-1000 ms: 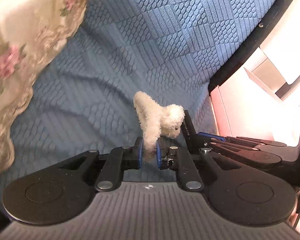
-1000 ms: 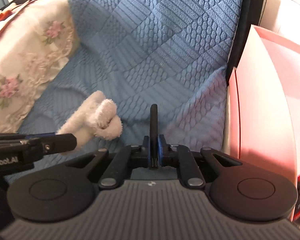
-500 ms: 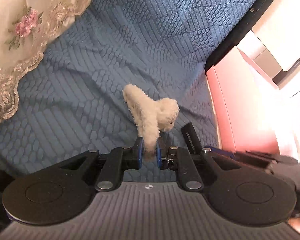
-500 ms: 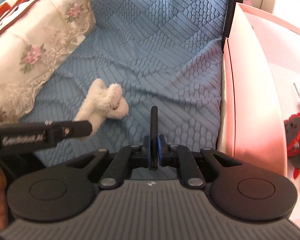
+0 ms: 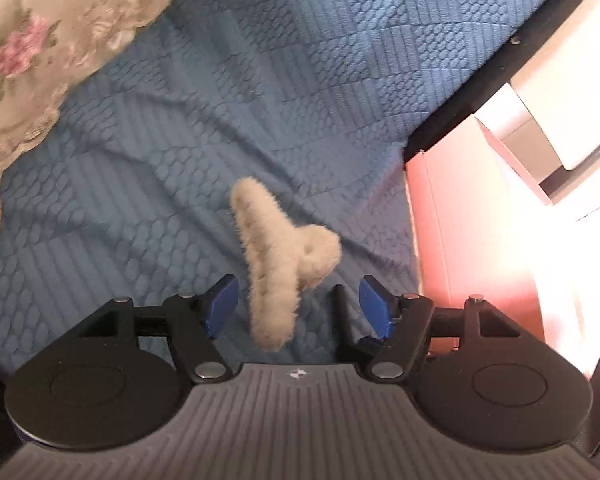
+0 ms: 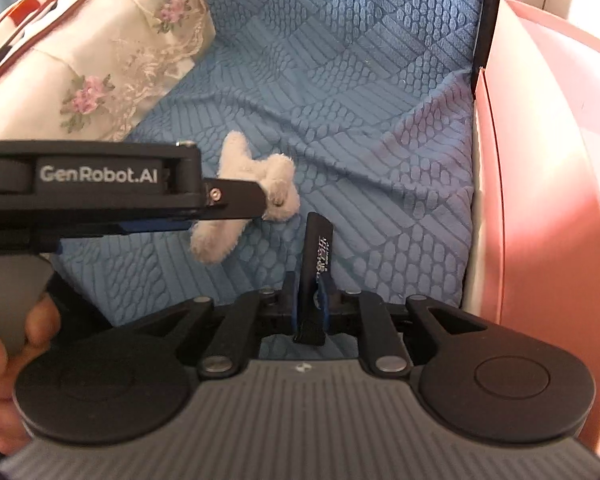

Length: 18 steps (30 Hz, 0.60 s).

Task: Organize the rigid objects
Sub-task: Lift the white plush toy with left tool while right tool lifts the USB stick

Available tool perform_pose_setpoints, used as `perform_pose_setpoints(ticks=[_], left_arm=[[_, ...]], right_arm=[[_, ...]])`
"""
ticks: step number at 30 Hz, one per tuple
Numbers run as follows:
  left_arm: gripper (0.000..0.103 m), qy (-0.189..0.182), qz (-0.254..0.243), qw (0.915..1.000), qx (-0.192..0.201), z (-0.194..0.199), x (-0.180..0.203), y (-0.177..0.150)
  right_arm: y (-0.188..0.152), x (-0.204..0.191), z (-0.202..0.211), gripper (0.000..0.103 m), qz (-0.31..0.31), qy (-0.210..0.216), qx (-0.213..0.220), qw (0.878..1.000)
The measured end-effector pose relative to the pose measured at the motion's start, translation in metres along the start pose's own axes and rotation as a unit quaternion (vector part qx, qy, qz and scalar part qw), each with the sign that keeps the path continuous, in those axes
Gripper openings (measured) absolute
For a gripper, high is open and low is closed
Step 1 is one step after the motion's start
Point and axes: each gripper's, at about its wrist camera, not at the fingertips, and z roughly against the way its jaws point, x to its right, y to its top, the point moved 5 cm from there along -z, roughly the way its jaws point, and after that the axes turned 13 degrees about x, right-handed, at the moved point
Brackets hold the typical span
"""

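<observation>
A blue quilted bedspread (image 5: 300, 80) fills most of the view, its embossed squares of ovals and stripes rumpled into soft folds near the middle. At the upper left lies a cream pillow (image 6: 112, 68) with pink flowers and a lace edge, resting on the bedspread. Behind it, at the far corner, there's a red, white and black patterned cloth (image 6: 32, 12). Along the right edge of the bed runs a dark frame (image 6: 496, 12).

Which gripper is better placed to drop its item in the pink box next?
Right. The right gripper holds a black stick close beside the pink box. The left gripper has just been opening, its fluffy clip loose between the jaws.
</observation>
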Motion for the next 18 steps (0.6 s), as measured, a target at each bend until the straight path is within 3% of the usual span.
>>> perform_pose_setpoints(ticks=[6, 13, 18], left_arm=[[0.072, 0.008, 0.002, 1.0, -0.001, -0.011, -0.001, 0.008], [0.072, 0.01, 0.016, 0.9998, -0.006, -0.018, -0.009, 0.019], [0.072, -0.006, -0.014, 0.9999, -0.002, -0.017, 0.005, 0.02]], right_arm=[[0.001, -0.001, -0.011, 0.028, 0.008, -0.009, -0.006, 1.0], [0.003, -0.001, -0.019, 0.027, 0.028, -0.015, -0.005, 0.999], [0.008, 0.008, -0.014, 0.027, 0.021, -0.03, 0.006, 0.999]])
